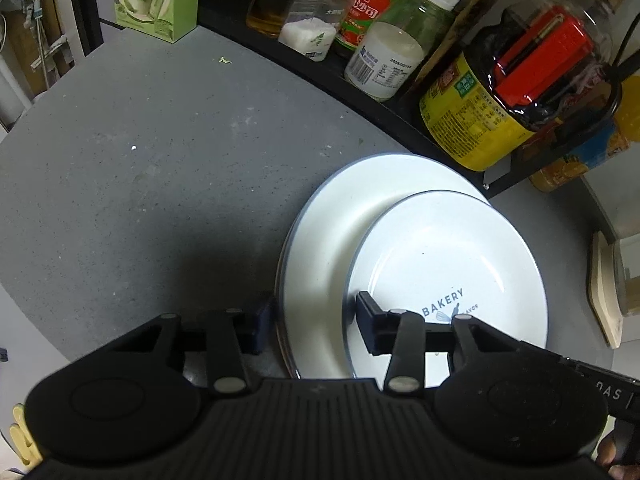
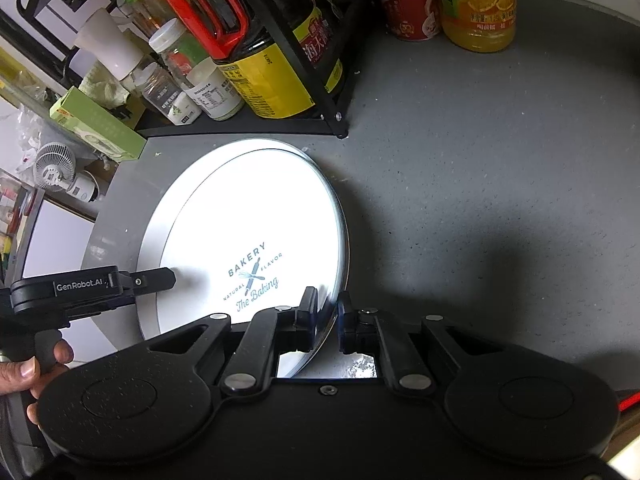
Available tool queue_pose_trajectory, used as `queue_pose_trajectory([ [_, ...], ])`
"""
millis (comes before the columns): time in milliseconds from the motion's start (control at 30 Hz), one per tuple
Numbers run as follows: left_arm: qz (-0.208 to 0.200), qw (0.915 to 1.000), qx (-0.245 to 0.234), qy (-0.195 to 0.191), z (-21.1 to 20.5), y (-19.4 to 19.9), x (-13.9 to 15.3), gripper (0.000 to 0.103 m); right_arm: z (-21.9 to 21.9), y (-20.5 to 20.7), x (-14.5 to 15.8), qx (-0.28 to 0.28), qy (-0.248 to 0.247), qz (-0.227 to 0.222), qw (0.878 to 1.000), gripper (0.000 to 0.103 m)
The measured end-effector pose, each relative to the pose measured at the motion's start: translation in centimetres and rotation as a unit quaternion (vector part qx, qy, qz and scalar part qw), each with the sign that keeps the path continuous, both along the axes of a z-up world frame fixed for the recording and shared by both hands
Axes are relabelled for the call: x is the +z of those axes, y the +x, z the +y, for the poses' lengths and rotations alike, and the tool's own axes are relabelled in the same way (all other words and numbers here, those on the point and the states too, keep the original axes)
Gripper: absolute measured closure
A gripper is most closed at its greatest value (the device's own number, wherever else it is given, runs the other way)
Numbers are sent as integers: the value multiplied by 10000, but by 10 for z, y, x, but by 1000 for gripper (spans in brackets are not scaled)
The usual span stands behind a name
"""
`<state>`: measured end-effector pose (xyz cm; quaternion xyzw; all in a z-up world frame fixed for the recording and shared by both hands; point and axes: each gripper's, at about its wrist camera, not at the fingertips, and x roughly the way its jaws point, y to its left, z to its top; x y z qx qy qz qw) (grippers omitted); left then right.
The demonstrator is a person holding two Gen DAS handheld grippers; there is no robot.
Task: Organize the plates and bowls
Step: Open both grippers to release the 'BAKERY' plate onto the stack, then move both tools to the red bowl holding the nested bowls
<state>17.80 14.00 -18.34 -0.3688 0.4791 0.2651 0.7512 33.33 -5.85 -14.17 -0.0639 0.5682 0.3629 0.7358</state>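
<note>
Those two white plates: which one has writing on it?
The smaller plate, lying on top. It carries a blue BAKERY logo, and the right gripper pinches its rim. The larger plate underneath shows plain white.

A small plate (image 1: 448,264) lies on a larger plate (image 1: 320,240) on the worktop (image 1: 140,160). Behind them a condiment rack (image 2: 332,120) holds bottles and jars. Right of the rack stand a can (image 2: 408,0) and a juice bottle (image 2: 478,4).

Left gripper (image 1: 312,322) jaws wide, straddling rim of big plate (image 1: 320,240) on grey counter (image 1: 140,160). Smaller plate (image 1: 448,264), "BAKERY" print, lies on it. Bottles on rack (image 1: 320,76) behind.
</note>
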Motion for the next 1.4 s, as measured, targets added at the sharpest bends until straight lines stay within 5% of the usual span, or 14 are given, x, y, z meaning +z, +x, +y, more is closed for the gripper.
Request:
queue_pose_trajectory([
  [567, -179, 9997, 116, 119, 10, -5, 1, 78, 8, 0, -10, -25, -97, 124, 9999, 78],
  [900, -61, 9998, 112, 171, 10, -2, 2, 79, 3, 2, -12, -213, 23, 361, 9991, 75],
  [1067, -48, 9999, 108, 126, 10, 1, 10, 72, -4, 3, -1, -285, 231, 374, 9986, 71],
  [1133, -16, 9998, 108, 159, 8, 2, 15, 67, -7, 4, 6, -323, 305, 350, 9984, 54],
  [1267, -44, 9997, 48, 252, 1, 7, 28, 51, -15, 5, 23, -394, 466, 235, 9979, 44],
  [1400, -158, 9993, -131, 309, -11, 16, 43, 48, -26, 8, 39, -500, 656, 129, 9965, 32],
])
